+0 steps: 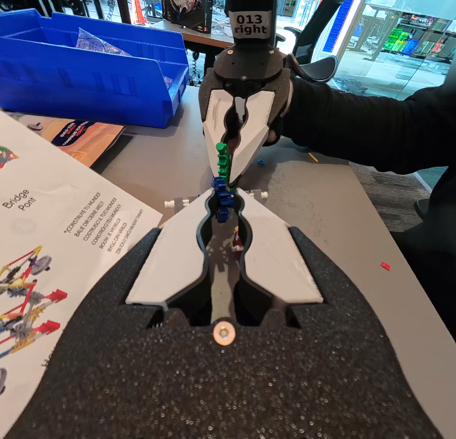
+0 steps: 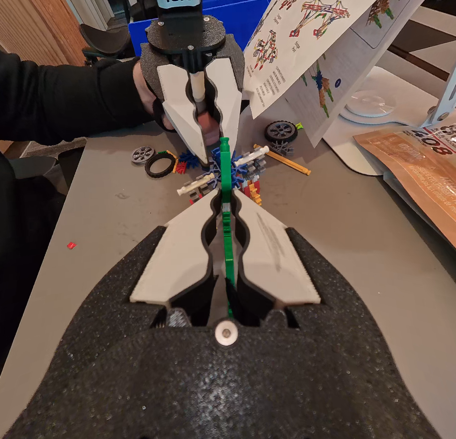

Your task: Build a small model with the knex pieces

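Left wrist view: left gripper [image 1: 224,195] pinched on a blue snowflake-shaped plastic connector [image 1: 223,201]; the right gripper [image 1: 225,180] meets it from above. Right wrist view: right gripper [image 2: 225,192] clamped on a green ridged plastic rod [image 2: 226,172], its tip at the connector over the grey tabletop [image 2: 111,205]. Judgement: keep rod square to slot.

Grey table [image 2: 320,229]: wheels [image 2: 280,130], yellow rod [image 2: 283,160], leaflet [image 1: 61,229], blue bin [image 1: 86,81].

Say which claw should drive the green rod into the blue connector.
Right, probably: the right claw is shut on the green rod, which lies against the blue connector that the left claw grips.
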`<state>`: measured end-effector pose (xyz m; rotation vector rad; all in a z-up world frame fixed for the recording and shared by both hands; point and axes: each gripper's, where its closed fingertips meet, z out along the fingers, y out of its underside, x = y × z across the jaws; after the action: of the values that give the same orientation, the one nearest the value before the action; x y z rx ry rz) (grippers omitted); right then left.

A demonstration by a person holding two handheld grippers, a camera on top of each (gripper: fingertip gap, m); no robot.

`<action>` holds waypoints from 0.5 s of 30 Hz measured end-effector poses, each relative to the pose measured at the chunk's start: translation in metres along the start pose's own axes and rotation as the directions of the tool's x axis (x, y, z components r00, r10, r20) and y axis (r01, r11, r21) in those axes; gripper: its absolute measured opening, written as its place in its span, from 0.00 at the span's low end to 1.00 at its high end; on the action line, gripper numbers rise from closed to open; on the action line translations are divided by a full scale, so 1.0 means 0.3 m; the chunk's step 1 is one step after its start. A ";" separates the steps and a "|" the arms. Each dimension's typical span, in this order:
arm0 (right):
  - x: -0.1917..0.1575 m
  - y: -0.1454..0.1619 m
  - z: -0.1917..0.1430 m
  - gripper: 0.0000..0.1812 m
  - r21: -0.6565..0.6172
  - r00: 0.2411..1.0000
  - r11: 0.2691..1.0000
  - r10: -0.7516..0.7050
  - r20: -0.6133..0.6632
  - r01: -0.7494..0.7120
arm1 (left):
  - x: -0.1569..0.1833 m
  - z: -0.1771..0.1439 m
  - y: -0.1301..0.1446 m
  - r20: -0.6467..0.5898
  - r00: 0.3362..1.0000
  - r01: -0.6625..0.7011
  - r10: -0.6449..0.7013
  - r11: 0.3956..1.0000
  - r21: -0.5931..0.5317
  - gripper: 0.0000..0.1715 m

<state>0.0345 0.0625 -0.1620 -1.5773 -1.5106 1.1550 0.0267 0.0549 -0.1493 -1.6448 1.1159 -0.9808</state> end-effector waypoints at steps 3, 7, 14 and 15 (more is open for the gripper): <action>-0.003 0.000 0.000 0.03 -0.002 1.000 1.000 -0.008 0.002 0.008 | 0.010 0.001 0.000 -0.012 0.999 -0.031 0.032 0.999 0.009 0.10; 0.000 -0.001 -0.001 0.03 -0.005 1.000 1.000 -0.013 -0.009 0.013 | 0.009 0.003 -0.003 -0.006 0.999 -0.037 0.037 0.999 0.013 0.11; 0.002 0.000 0.001 0.03 -0.008 1.000 1.000 -0.017 -0.015 0.017 | 0.012 0.014 -0.005 0.010 0.998 -0.059 0.059 0.998 0.005 0.15; 0.001 0.000 0.001 0.03 -0.008 1.000 1.000 -0.018 -0.015 0.018 | 0.013 0.016 -0.004 0.014 0.998 -0.063 0.063 0.998 0.000 0.16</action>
<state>0.0341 0.0628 -0.1622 -1.5716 -1.5183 1.1259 0.0327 0.0526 -0.1490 -1.6040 1.1509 -0.9278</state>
